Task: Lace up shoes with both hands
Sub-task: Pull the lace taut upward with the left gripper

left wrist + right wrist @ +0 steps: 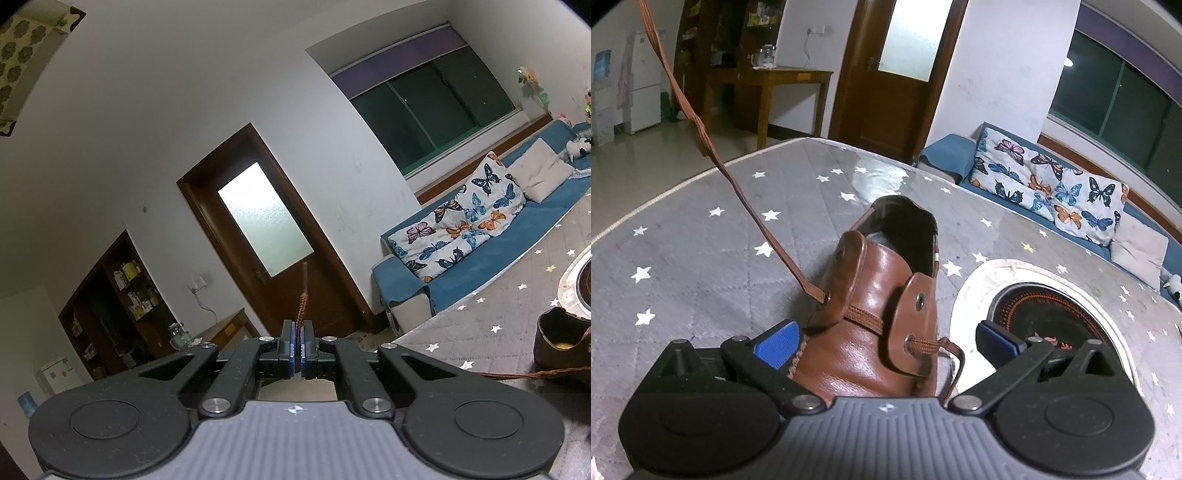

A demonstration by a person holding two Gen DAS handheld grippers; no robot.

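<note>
Across the lower centre of the right wrist view, the brown leather shoe (871, 314) rests on the grey star-print quilted cover (701, 229). Its long axis runs from bottom centre up toward frame centre, toe nearest the camera, heel opening farthest. The right gripper (886, 339) stands wide open, one blue pad on each side of the toe, apparently not touching.

A flat woven brown shoelace (713, 147) exits the lower eyelet on the picture's left and rises taut to the upper-left corner. The left gripper (297, 350) is clamped on this lace near its end; the tip (304, 273) projects upward beyond the pads. The other end (927, 345) hangs slack from the lower eyelet on the picture's right.

Handling: the lace is light, limp and likely slips under tension; grip it near the stiffer tip for threading. The leather upper is firm and glossy; steady it at the toe sides.
</note>
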